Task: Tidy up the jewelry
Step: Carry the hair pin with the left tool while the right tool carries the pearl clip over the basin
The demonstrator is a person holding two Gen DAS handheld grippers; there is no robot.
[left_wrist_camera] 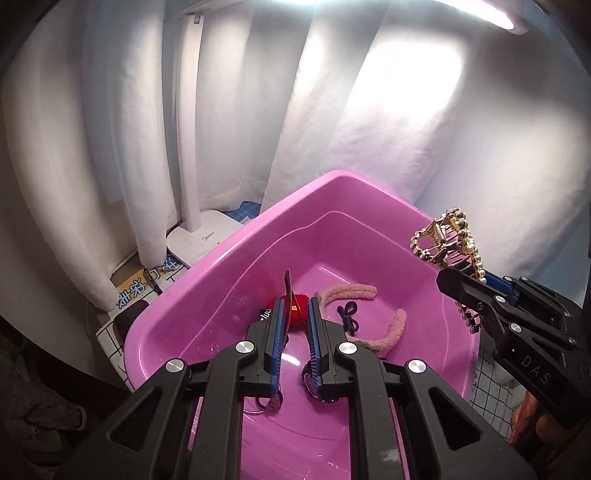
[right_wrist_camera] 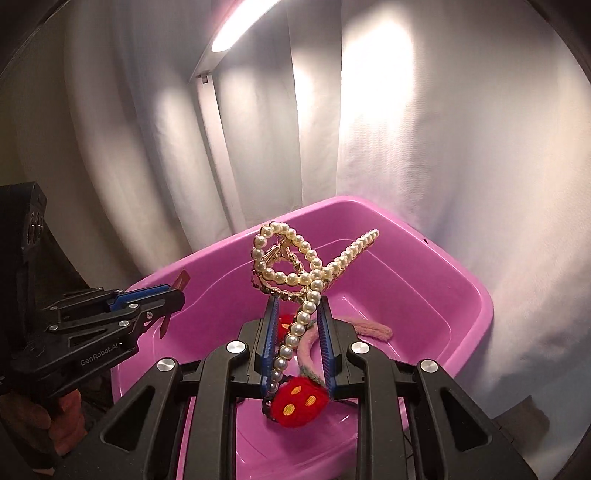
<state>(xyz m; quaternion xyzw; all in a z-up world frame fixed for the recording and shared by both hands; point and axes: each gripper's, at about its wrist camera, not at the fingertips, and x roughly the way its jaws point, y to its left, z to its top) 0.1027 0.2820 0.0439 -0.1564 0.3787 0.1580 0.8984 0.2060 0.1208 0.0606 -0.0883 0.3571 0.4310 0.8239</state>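
A pink plastic basin point(left_wrist_camera: 207, 280) holds a fuzzy pink headband point(left_wrist_camera: 391, 328), a red plush strawberry clip point(left_wrist_camera: 295, 314) and a dark hair tie point(left_wrist_camera: 349, 314). My left gripper point(left_wrist_camera: 295, 306) hovers over the basin, shut on a thin brown flat hair clip point(left_wrist_camera: 288, 286) that sticks up between its fingers. My right gripper point(right_wrist_camera: 297, 301) is shut on a gold pearl claw clip point(right_wrist_camera: 295, 266), held above the basin point(right_wrist_camera: 443, 266). In the left wrist view the pearl clip point(left_wrist_camera: 443, 240) is over the basin's right rim. The strawberry clip point(right_wrist_camera: 299, 402) lies below it.
A white desk lamp base point(left_wrist_camera: 207, 240) stands behind the basin on a gridded cloth point(left_wrist_camera: 110, 332). A white curtain point(left_wrist_camera: 258, 110) hangs close behind. The lamp head point(right_wrist_camera: 240, 22) shines overhead. A cardboard box point(left_wrist_camera: 129, 280) sits at the left.
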